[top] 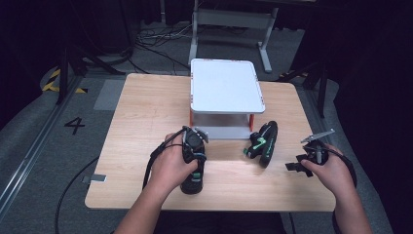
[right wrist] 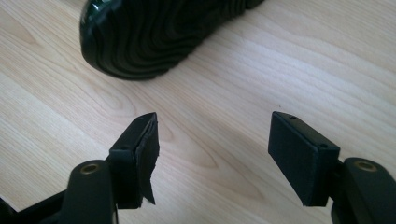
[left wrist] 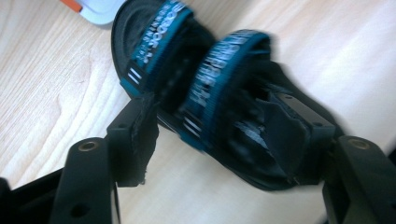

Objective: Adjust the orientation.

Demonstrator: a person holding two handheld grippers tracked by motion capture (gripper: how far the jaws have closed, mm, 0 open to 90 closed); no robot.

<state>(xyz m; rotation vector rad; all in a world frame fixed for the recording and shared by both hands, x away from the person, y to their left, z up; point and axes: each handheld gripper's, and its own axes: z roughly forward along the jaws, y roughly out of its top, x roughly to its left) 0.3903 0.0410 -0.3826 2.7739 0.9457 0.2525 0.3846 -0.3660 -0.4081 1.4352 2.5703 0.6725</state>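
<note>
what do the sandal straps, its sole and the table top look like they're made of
Sandal straps: woven fabric webbing, it seems, teal with printed white lettering and a matte look. Sole of the other sandal: probably rubber or foam, black, slightly glossy, moulded in wavy ridges. Table top: pale wood or a wood-look laminate, with visible grain and a smooth satin finish.

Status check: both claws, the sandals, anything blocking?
Left claw open around a black-and-teal sandal, heel between jaws. Right claw open, empty, short of second sandal. White shelf rack behind, nothing blocking.
</note>
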